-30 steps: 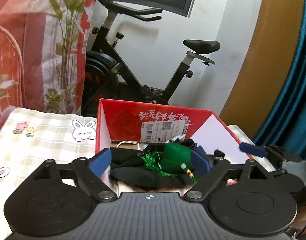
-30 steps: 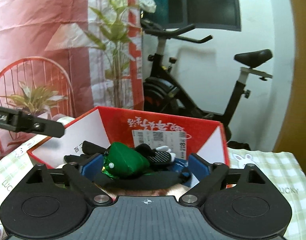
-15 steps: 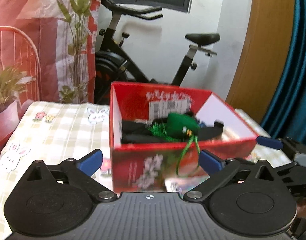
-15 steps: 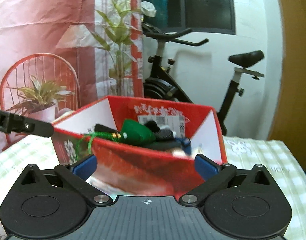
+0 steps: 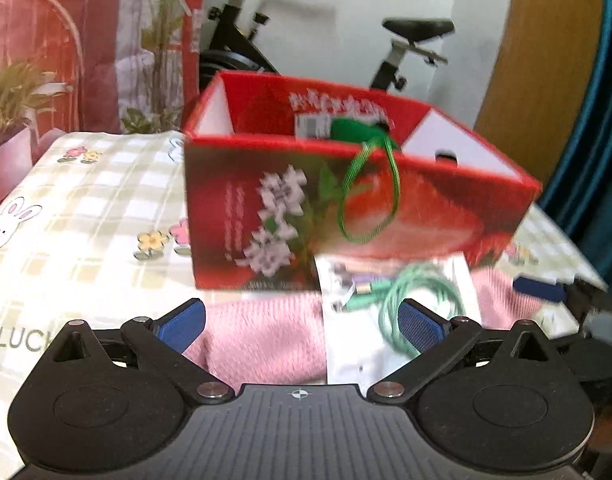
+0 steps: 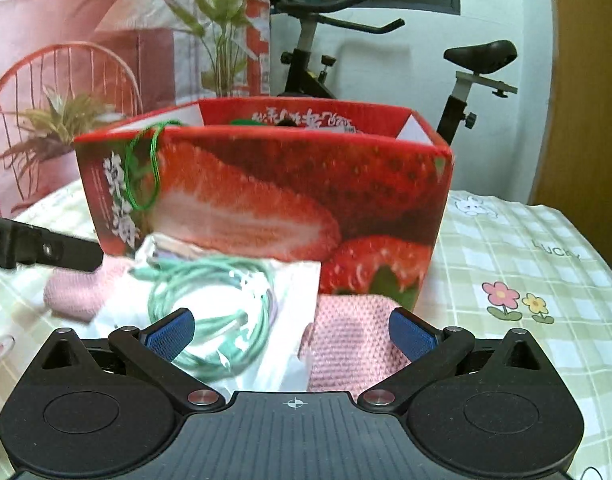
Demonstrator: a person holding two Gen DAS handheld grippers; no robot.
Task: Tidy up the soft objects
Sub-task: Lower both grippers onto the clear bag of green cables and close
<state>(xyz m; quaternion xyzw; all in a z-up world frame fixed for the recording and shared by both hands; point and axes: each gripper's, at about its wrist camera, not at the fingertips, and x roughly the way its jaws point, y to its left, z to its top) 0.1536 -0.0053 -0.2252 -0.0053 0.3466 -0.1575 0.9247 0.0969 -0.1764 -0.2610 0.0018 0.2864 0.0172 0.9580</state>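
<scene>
A red strawberry-print box (image 5: 346, 208) (image 6: 265, 200) stands on the checked tablecloth. A green soft item (image 5: 354, 130) lies inside, its green cord (image 5: 370, 200) hanging over the front wall. In front of the box lies a pink knitted cloth (image 5: 265, 340) (image 6: 354, 344) with a clear bag holding a coiled mint-green cable (image 5: 410, 296) (image 6: 209, 304) on top. My left gripper (image 5: 301, 324) is open and empty above the pink cloth. My right gripper (image 6: 289, 330) is open and empty above the bag and cloth.
An exercise bike (image 6: 386, 64) stands behind the table against the white wall. A potted plant in a red wire chair (image 6: 53, 128) sits at the left. The other gripper's finger (image 6: 41, 246) shows at the left of the right wrist view.
Both grippers have let go of the soft items in the box, opened and pulled back and down. The box front, pink cloth and cable bag have come into view.
</scene>
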